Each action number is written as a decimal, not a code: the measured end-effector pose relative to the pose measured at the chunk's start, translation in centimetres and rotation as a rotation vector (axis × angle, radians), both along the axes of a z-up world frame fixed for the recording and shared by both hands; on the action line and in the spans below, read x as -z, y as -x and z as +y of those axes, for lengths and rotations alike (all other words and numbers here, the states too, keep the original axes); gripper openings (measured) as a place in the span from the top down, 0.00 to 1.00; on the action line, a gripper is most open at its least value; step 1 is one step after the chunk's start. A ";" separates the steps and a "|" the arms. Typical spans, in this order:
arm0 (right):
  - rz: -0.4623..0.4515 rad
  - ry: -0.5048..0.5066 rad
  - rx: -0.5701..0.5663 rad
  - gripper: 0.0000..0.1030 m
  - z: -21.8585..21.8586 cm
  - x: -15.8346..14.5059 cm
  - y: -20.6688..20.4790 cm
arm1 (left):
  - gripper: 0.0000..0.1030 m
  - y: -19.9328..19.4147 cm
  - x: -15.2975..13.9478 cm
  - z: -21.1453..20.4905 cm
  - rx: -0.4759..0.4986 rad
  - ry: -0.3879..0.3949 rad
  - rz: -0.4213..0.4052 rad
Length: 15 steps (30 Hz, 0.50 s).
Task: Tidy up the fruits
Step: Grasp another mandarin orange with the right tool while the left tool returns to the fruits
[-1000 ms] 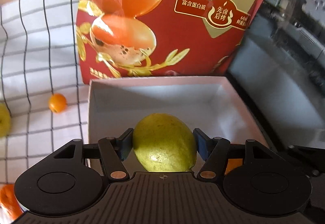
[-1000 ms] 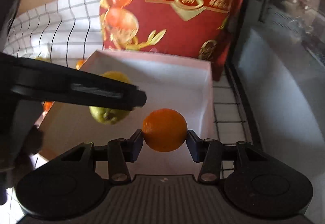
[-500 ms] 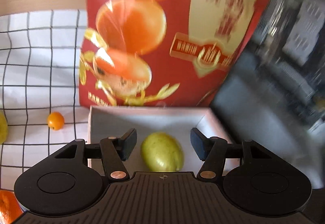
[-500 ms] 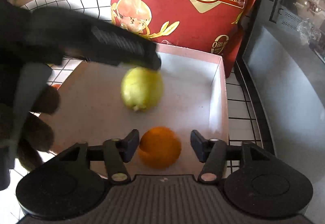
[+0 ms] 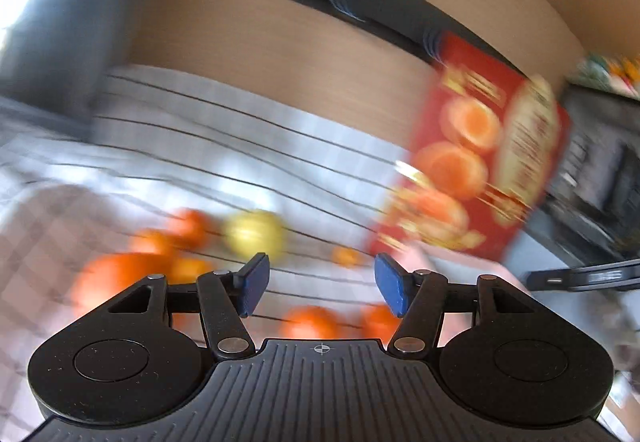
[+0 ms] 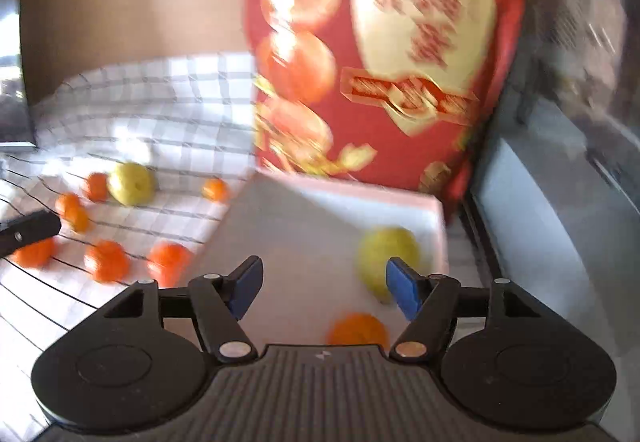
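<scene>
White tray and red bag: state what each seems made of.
White tray: probably matte cardboard, judging by its thin, flat, pinkish-edged walls. Red bag: likely glossy plastic film or foil, given the bright glare across its printed face; blur leaves this uncertain.

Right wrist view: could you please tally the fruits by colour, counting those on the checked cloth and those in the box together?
Orange fruits: 8 (two on the cloth blur together)
Yellow-green fruits: 2
Total: 10

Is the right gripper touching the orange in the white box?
Apart. In the right wrist view the right gripper has opening jaws with nothing between them; the orange lies on the floor of the white box, clear of both blue pads.
</scene>
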State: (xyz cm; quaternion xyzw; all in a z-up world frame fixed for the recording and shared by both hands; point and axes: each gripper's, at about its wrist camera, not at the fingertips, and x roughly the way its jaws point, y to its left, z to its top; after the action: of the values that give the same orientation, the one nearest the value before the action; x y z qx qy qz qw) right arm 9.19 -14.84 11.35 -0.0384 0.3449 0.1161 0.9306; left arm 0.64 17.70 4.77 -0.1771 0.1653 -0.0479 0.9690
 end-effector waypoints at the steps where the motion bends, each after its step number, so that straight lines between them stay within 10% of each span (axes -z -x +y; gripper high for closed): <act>1: -0.006 -0.011 -0.022 0.32 1.1 -0.6 0.2 | 0.38 0.4 0.6 1.3 -0.036 0.030 -0.012; 5: -0.006 -0.052 -0.141 0.30 5.9 -1.6 0.8 | 0.44 1.0 2.3 5.2 -0.151 0.147 -0.032; 9: 0.059 -0.069 -0.249 0.30 11.0 -0.3 1.0 | 0.44 1.8 1.6 6.1 -0.268 0.098 -0.085; 15: 0.133 0.027 -0.268 0.30 16.1 3.6 -1.1 | 0.44 1.1 1.5 4.9 -0.196 0.067 -0.062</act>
State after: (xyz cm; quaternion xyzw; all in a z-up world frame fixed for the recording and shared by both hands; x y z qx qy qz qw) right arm 10.25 1.29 7.80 -0.0889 0.3990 0.2370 0.8813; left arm -0.42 22.65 3.22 -0.2229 0.1153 0.0363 0.9673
